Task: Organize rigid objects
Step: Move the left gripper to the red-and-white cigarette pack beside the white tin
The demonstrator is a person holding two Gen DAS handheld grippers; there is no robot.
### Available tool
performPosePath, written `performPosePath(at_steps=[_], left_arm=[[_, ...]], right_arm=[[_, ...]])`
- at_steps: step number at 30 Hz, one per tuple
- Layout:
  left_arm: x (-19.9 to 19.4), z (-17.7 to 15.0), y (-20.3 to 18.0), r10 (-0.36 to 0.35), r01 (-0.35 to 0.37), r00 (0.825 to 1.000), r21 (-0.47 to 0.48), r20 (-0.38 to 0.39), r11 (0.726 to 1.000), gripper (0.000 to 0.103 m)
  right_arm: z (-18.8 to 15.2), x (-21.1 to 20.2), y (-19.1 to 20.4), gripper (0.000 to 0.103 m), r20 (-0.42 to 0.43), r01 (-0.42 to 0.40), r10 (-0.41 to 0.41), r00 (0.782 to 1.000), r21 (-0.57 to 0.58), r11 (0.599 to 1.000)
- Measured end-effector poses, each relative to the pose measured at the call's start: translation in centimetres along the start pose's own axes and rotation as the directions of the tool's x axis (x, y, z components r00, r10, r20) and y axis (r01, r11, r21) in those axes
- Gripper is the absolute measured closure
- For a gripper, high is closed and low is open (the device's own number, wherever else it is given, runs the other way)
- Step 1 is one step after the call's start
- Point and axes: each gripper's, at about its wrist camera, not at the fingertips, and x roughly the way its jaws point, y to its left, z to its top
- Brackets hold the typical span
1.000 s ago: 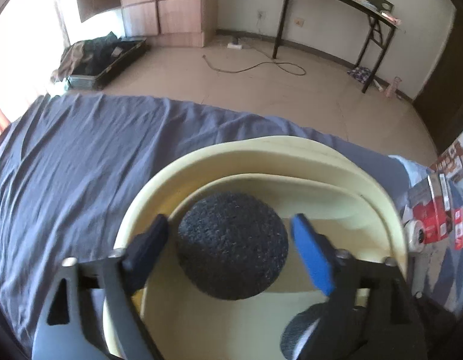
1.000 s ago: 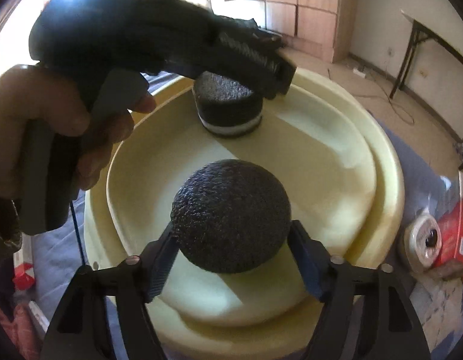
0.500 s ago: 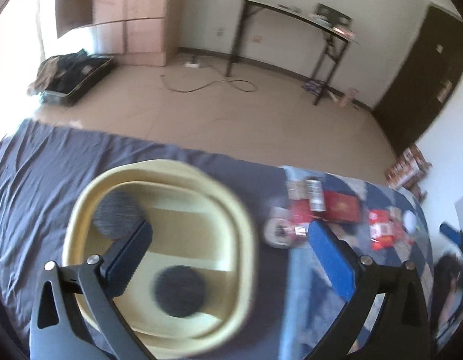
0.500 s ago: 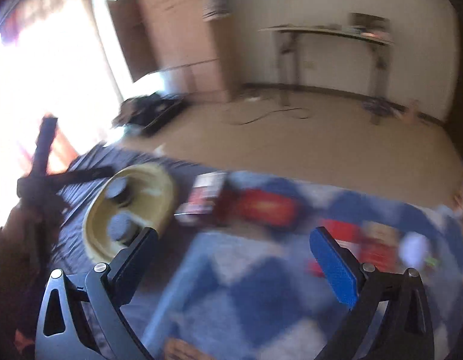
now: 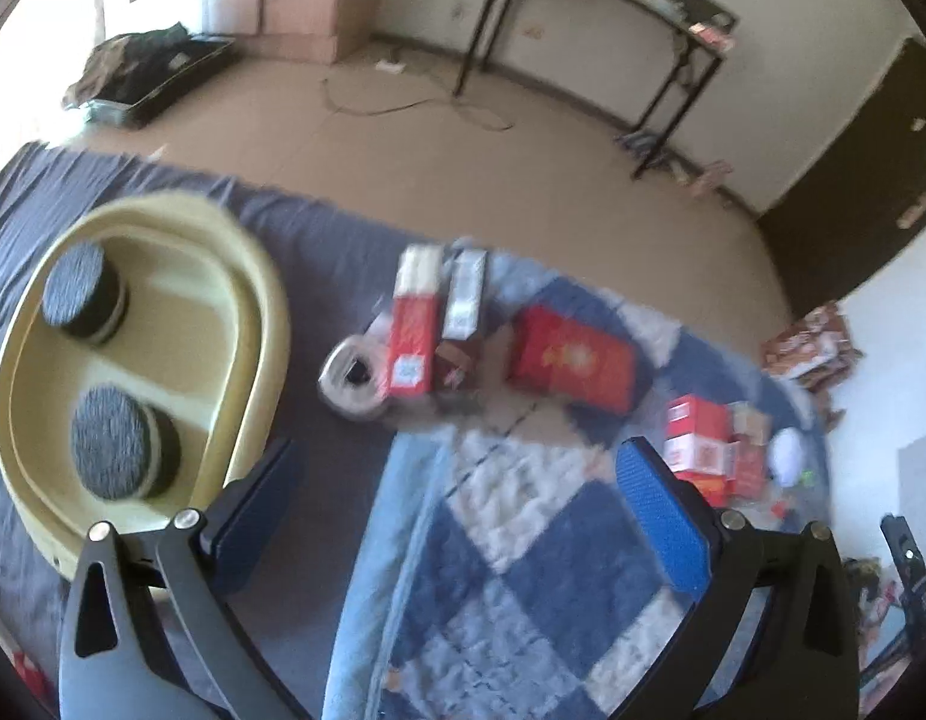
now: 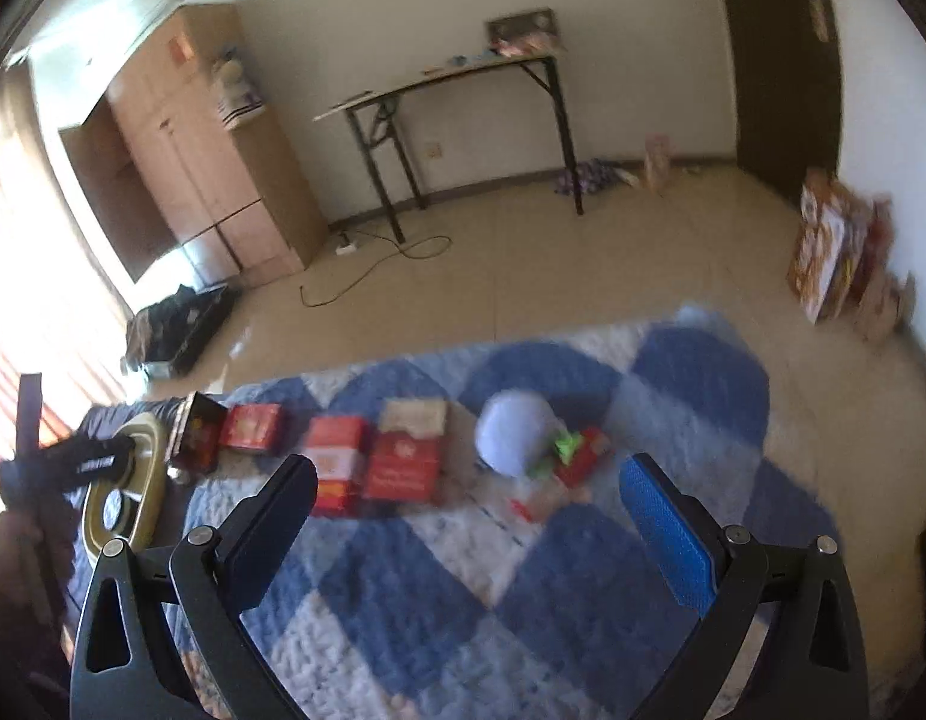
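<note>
A cream basin (image 5: pixel 264 324) sits on the dark sheet at the left and holds two round black-topped pucks (image 5: pixel 81 291) (image 5: pixel 111 450). My left gripper (image 5: pixel 456 516) is open and empty, raised above the blue checkered blanket to the right of the basin. Red boxes (image 5: pixel 411 324) (image 5: pixel 574 357) (image 5: pixel 697 438) and a tape roll (image 5: pixel 351 372) lie on the bed ahead of it. My right gripper (image 6: pixel 466 531) is open and empty above the blanket, short of red boxes (image 6: pixel 405 450) (image 6: pixel 336 468) and a pale ball (image 6: pixel 514 432). The basin (image 6: pixel 147 480) shows far left there.
The left hand and its gripper (image 6: pixel 54 468) show at the left edge of the right wrist view. Beyond the bed lie bare floor, a black-legged table (image 6: pixel 463 120), a wooden wardrobe (image 6: pixel 210 150), an open suitcase (image 5: pixel 150 72) and boxes by the wall (image 6: pixel 835 258).
Both grippers let go of the black pucks in the basin, opened wide and pulled up and to the right. The pucks stay in the basin. Both views now look over the blanket's boxes.
</note>
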Motion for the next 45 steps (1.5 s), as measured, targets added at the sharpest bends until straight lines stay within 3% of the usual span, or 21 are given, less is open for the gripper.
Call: performPosePath(at_steps=[3, 5, 7, 10, 13, 15, 18, 20, 22, 26, 28, 31, 33, 35, 38, 42, 45], left_arm=[[2.1, -0.8, 0.1, 0.069, -0.068, 0.996, 0.028, -0.048, 0.997, 0.0], [3.0, -0.6, -0.5, 0.113, -0.106, 0.993, 0.141, -0.046, 0.984, 0.0], [3.7, -0.3, -0.4, 0.141, -0.135, 0.99, 0.193, -0.017, 0.972, 0.001], [5.5, 0.5, 0.7, 0.135, -0.124, 0.989, 0.169, -0.056, 0.978, 0.001], [6.3, 1.0, 1.2, 0.148, -0.138, 0.988, 0.181, -0.043, 0.974, 0.001], [6.7, 1.4, 1.2, 0.108, -0.099, 0.993, 0.202, -0.036, 0.974, 0.001], [6.8, 1.7, 1.2, 0.023, -0.014, 0.999, 0.209, -0.038, 0.978, 0.012], [6.6, 1.9, 1.2, 0.017, -0.013, 1.0, 0.193, -0.021, 0.981, 0.028], [6.5, 2.1, 1.3, 0.006, -0.003, 1.0, 0.18, -0.019, 0.984, 0.038], [6.6, 2.4, 1.3, -0.036, 0.043, 0.998, 0.157, -0.05, 0.987, 0.038], [6.5, 2.3, 1.2, -0.032, 0.041, 0.998, 0.17, -0.054, 0.985, 0.038], [6.2, 2.3, 1.5, -0.02, 0.033, 0.997, 0.192, -0.071, 0.981, 0.038], [6.0, 2.3, 2.1, -0.012, 0.026, 0.997, 0.186, -0.073, 0.982, 0.038], [6.2, 2.5, 2.5, 0.011, 0.002, 0.998, 0.186, -0.069, 0.983, 0.036], [6.5, 2.4, 2.8, 0.012, 0.002, 0.997, 0.183, -0.072, 0.983, 0.036], [6.6, 2.4, 3.1, 0.02, -0.006, 0.997, 0.199, -0.07, 0.98, 0.036], [6.4, 2.8, 4.2, 0.013, -0.001, 0.997, 0.155, -0.08, 0.988, 0.036]], right_arm=[[-0.4, 1.2, -3.4, 0.0, -0.085, -0.02, 0.031, 0.996, 0.122, 0.992], [0.8, 0.8, -4.9, 0.0, -0.082, -0.057, 0.072, 0.994, 0.172, 0.983], [2.3, 0.7, -6.6, 0.0, -0.055, -0.083, 0.094, 0.994, 0.191, 0.978], [3.1, 1.0, -9.0, 0.0, -0.054, -0.036, 0.046, 0.997, 0.181, 0.983], [2.9, 2.3, -10.4, 0.0, -0.081, 0.074, -0.062, 0.995, 0.159, 0.985], [2.7, 2.9, -11.5, 0.0, -0.119, 0.078, -0.053, 0.992, 0.221, 0.972], [3.0, 3.9, -12.1, 0.0, -0.151, 0.072, -0.034, 0.988, 0.257, 0.964], [3.3, 4.1, -11.8, 0.0, -0.14, 0.1, -0.07, 0.988, 0.22, 0.97], [3.1, 4.5, -11.2, 0.001, -0.132, 0.107, -0.083, 0.988, 0.192, 0.975], [1.4, 6.7, -10.5, 0.013, -0.121, 0.087, -0.063, 0.991, 0.208, 0.974], [0.6, 8.1, -10.1, 0.015, -0.106, 0.087, -0.067, 0.992, 0.2, 0.976], [-0.1, 9.9, -9.1, 0.016, -0.108, 0.042, -0.023, 0.994, 0.178, 0.983], [-0.4, 10.9, -7.7, 0.022, -0.126, 0.048, -0.035, 0.991, 0.1, 0.994], [-0.8, 11.5, -6.2, 0.022, -0.12, 0.091, -0.094, 0.988, -0.035, 0.995], [-1.1, 11.8, -4.7, 0.011, -0.097, 0.117, -0.144, 0.985, -0.24, 0.964], [-1.1, 12.0, -5.4, 0.007, -0.103, 0.098, -0.131, 0.986, -0.276, 0.956], [-1.3, 12.9, -5.9, 0.005, -0.116, 0.125, -0.166, 0.979, -0.296, 0.947]])
